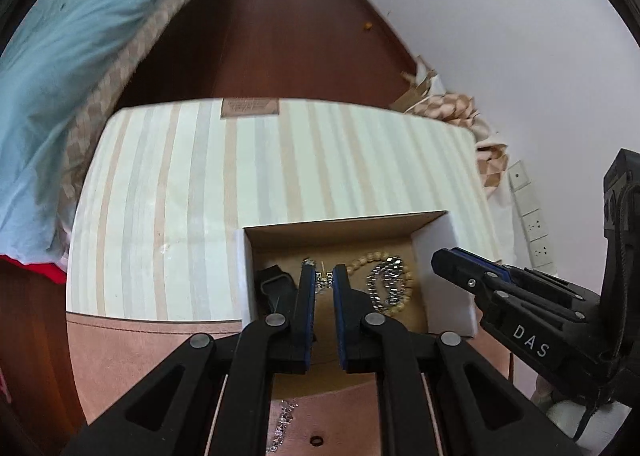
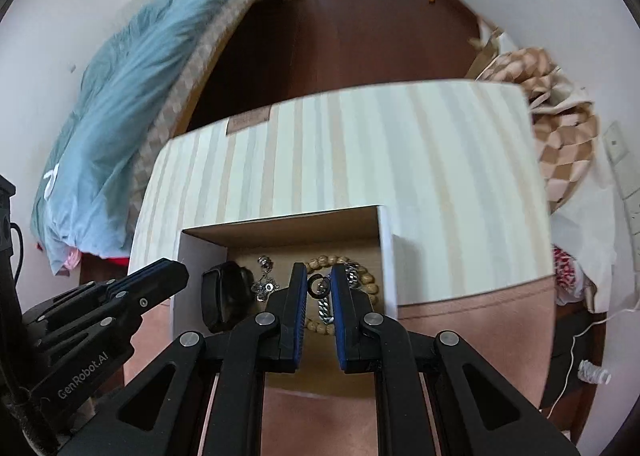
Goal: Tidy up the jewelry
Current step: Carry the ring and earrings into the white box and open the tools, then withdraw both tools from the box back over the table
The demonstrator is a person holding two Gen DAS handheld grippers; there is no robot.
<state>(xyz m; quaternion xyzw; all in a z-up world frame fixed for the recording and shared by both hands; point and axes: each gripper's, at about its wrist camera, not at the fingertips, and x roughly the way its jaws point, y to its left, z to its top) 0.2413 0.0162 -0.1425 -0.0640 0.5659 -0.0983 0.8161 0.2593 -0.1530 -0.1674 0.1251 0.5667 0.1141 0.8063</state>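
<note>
Mostly done, by the look of it. Already in the box (image 1: pixel 444 280): beads (image 1: pixel 360 262), a chain (image 1: pixel 386 284) and a black strap (image 1: pixel 274 284). Pinched in the right claw (image 2: pixel 319 288): a little dark ring (image 2: pixel 318 285), right above the box (not dropped in yet). Pressed nearly together: the left claw (image 1: pixel 323 284), also over the box; hard to tell if anything is caught in it. Still left, it seems: one loose chain (image 1: pixel 284 420) out on the counter (image 1: pixel 140 344).
</note>
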